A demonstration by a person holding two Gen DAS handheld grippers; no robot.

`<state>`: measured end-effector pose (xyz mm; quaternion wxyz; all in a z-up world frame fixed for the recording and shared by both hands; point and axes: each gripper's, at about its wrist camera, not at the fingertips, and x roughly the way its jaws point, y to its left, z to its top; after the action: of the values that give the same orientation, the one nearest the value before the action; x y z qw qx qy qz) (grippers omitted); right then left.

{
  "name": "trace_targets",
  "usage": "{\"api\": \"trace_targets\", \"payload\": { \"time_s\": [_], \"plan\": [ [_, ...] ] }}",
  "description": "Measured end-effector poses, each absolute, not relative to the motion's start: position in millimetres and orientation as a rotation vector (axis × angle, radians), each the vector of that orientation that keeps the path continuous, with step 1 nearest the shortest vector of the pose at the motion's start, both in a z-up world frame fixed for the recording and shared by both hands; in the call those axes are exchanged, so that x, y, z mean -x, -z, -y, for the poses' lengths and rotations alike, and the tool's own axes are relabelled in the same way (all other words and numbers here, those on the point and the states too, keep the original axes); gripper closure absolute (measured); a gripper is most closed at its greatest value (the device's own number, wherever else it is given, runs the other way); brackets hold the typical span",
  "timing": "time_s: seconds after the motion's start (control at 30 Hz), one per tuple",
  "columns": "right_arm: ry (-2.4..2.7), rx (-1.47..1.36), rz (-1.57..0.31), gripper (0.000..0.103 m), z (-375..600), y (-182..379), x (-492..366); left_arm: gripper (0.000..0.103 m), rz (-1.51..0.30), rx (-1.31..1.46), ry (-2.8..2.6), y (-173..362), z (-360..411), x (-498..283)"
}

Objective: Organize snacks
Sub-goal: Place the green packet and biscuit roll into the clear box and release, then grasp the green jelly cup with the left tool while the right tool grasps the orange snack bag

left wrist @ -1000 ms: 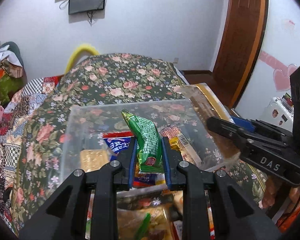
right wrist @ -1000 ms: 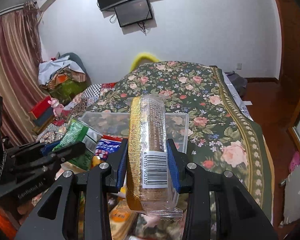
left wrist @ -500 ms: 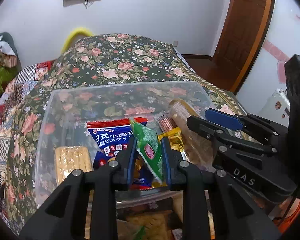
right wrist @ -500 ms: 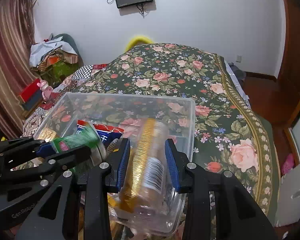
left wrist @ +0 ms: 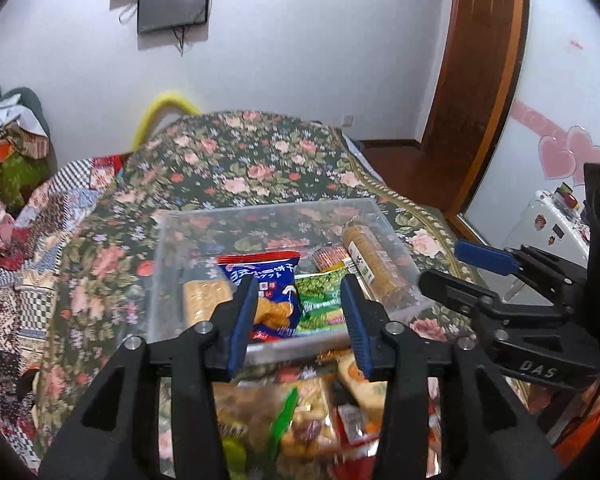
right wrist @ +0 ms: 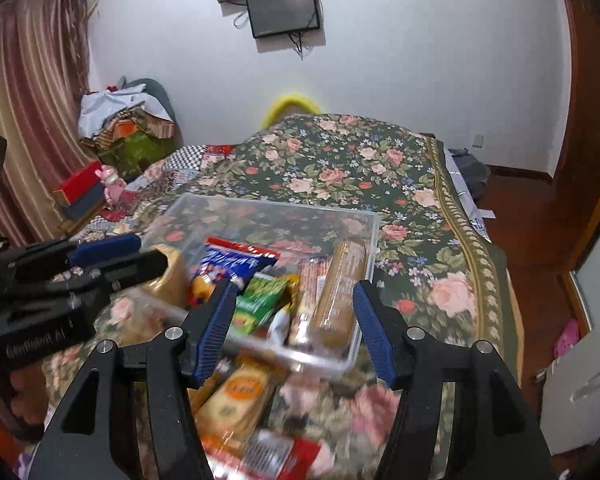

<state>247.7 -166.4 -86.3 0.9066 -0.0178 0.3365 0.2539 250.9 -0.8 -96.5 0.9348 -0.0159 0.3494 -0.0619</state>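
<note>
A clear plastic bin [left wrist: 168,240] [right wrist: 374,236] sits on the floral bedspread. Inside lie a green snack packet [left wrist: 320,300] [right wrist: 260,300], a long cracker roll [left wrist: 370,264] [right wrist: 340,292], a blue and red biscuit bag [left wrist: 268,280] [right wrist: 232,260] and a tan cracker pack [left wrist: 204,300]. My left gripper [left wrist: 300,320] hangs just above the bin's near wall, its jaws opening with nothing between them. My right gripper [right wrist: 294,324] is likewise opening and empty, over the bin's near right corner. Each gripper shows at the edge of the other's view.
A loose pile of snack packets [left wrist: 300,420] [right wrist: 240,400] lies on the bedspread in front of the bin. The bed's right edge [right wrist: 496,280] drops to a wooden floor. Clothes are heaped [right wrist: 120,120] at the far left by the curtain.
Both grippers dipped into the bin, let go of the green packet and the cracker roll, and drew back up and towards me. Both items now lie in the bin.
</note>
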Motion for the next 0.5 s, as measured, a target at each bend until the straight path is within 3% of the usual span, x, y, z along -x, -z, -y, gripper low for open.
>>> {"api": "trace_targets", "payload": {
  "time_s": [0.1,0.33,0.4,0.5],
  "plan": [
    [-0.520,0.048,-0.682,0.040,173,81,-227,0.044,-0.686,0.037,0.120,87,-6,-227],
    [-0.519,0.060,-0.717,0.036,177,92,-183,0.034,-0.693,0.035,0.098,90,-23,-175],
    [-0.518,0.067,-0.735,0.030,175,98,-175,0.025,-0.699,0.030,0.090,94,-28,-160],
    [-0.516,0.079,-0.766,0.026,173,111,-160,0.021,-0.718,0.011,0.073,104,-38,-138]
  ]
}}
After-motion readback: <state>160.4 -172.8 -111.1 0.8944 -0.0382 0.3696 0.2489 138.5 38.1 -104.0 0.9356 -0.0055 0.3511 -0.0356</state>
